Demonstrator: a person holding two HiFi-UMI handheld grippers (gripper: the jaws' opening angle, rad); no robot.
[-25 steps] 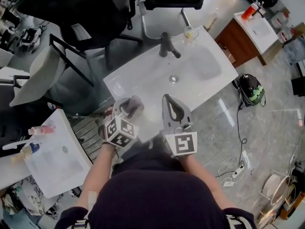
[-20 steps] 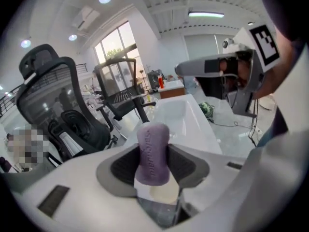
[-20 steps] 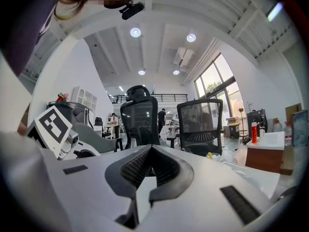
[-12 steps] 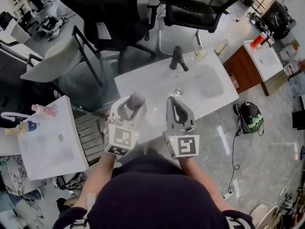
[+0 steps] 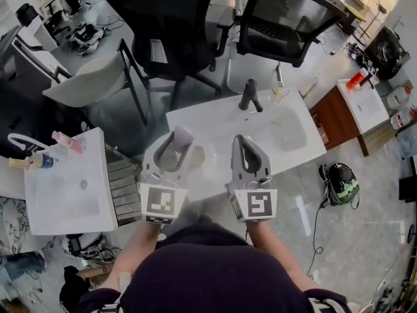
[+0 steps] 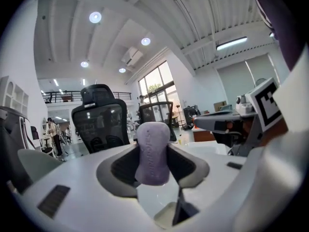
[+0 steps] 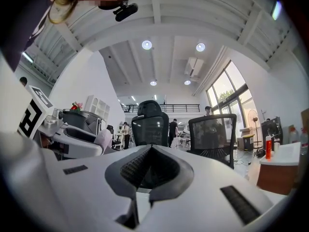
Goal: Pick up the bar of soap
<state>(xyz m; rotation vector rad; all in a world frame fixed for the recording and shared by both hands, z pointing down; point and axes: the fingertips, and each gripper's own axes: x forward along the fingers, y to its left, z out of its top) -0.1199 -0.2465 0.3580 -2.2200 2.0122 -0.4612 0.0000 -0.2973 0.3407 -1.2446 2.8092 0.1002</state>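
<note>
Left tongs: the left tongs (image 5: 176, 140) are clamped on the bar of soap (image 6: 152, 151), one jaw pressed on each side of it.
Bar of soap: pale lilac and rounded. It stands on end between the dark pads and its top pokes past the jaw tips.
Soap position: in the head view it hangs over the left part of the white surface (image 5: 208, 119). In the left gripper view, office chairs (image 6: 100, 122) show behind it.
Right tongs: the right tongs (image 7: 150, 150) are pressed together with nothing between them. They are level with the left pair and just beside it, apart from the soap.
Basin: a basin (image 5: 294, 134) is sunk into the right half of the surface, with a dark faucet (image 5: 251, 95) at its far edge.
Glass: a clear glass (image 5: 279, 94) stands just beside the faucet; I cannot tell what is in it.
Second washstand: a second washstand (image 5: 65, 197) is at the left, with bottles (image 5: 68, 142) at its far edge.
</note>
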